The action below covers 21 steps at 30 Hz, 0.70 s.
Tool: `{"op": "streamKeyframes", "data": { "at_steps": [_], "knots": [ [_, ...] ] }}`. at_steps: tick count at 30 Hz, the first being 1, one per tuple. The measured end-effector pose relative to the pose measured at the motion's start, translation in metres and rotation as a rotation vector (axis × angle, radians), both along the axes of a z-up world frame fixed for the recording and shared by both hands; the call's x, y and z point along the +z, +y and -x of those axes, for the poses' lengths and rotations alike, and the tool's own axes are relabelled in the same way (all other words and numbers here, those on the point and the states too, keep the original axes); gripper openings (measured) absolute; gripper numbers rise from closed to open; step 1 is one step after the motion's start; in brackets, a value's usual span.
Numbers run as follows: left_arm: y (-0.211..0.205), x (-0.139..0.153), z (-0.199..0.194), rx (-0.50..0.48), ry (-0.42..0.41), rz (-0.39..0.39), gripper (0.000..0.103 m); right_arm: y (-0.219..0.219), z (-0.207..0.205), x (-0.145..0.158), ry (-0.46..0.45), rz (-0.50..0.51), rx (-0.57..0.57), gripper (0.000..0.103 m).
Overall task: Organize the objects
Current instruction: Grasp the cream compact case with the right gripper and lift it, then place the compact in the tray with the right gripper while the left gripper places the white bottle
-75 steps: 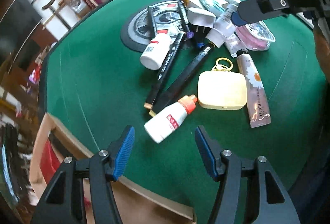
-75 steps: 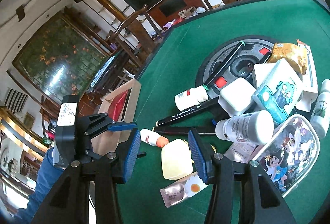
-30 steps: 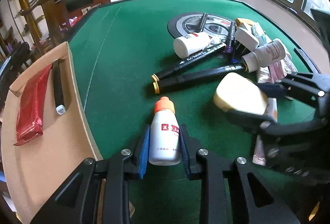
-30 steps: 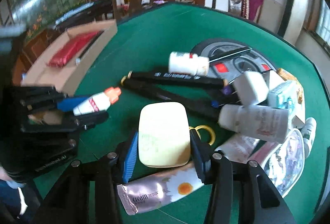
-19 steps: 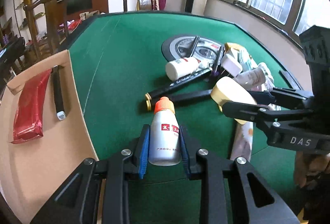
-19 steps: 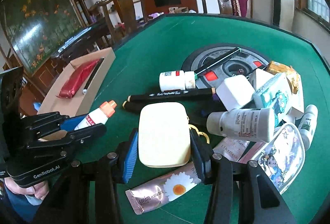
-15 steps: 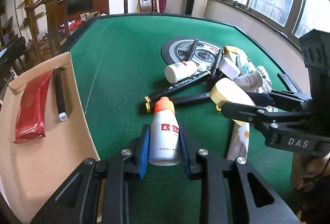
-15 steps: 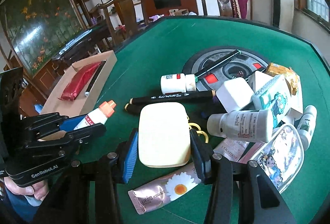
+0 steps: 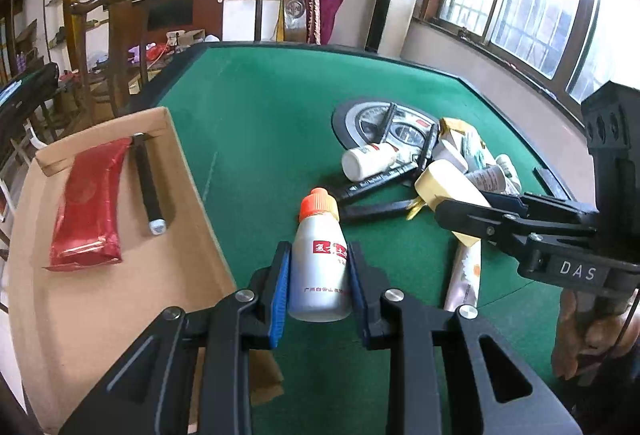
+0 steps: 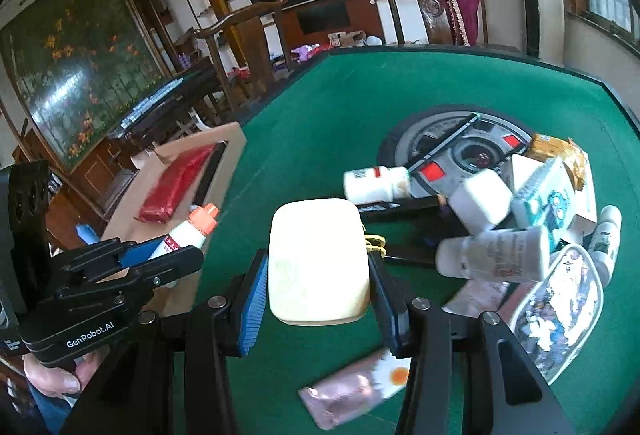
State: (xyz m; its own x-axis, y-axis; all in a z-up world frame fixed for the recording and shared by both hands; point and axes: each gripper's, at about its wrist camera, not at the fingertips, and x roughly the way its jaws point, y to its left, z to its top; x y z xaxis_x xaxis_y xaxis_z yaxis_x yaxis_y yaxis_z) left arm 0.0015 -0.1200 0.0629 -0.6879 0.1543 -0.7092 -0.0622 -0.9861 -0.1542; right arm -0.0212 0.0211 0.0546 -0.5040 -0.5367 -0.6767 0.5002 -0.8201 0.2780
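Orange-capped bottle [image 9: 319, 267] clamping in left gripper [image 9: 318, 287] jaws, cream case [image 10: 318, 261] in right gripper [image 10: 316, 299] jaws; both hanging above worktop [image 9: 260, 115], likely heading for cardboard box [image 9: 120, 307].

Bare felt [image 9: 256, 139] between cardboard box [image 9: 100, 299] and clutter [image 10: 516, 219]

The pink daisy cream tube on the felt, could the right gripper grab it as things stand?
Probably not: the right gripper has its jaws shut on the cream-coloured case, which sits directly above the tube.

"DAS" marks the right tongs [image 9: 472, 213]; "GenRobot.AI" the left tongs [image 10: 158, 255].
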Motion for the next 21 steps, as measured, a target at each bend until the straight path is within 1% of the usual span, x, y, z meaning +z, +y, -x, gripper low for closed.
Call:
{"op": "streamKeyframes", "data": {
  "at_steps": [3,9,15,21],
  "knots": [
    [-0.010,0.006,-0.006,0.009,0.019,-0.011,0.026,-0.012,-0.003,0.003,-0.001,0.014,0.011,0.052],
    [-0.032,0.014,-0.016,0.036,0.044,-0.034,0.026,-0.038,-0.003,0.006,-0.013,0.009,0.044,0.052],
    [-0.067,0.020,-0.031,0.101,0.063,-0.061,0.026,-0.070,-0.006,0.014,-0.009,-0.005,0.092,0.052],
    [-0.109,0.029,-0.046,0.174,0.079,-0.076,0.026,-0.118,-0.007,0.026,-0.009,-0.013,0.165,0.052]
  ]
}}
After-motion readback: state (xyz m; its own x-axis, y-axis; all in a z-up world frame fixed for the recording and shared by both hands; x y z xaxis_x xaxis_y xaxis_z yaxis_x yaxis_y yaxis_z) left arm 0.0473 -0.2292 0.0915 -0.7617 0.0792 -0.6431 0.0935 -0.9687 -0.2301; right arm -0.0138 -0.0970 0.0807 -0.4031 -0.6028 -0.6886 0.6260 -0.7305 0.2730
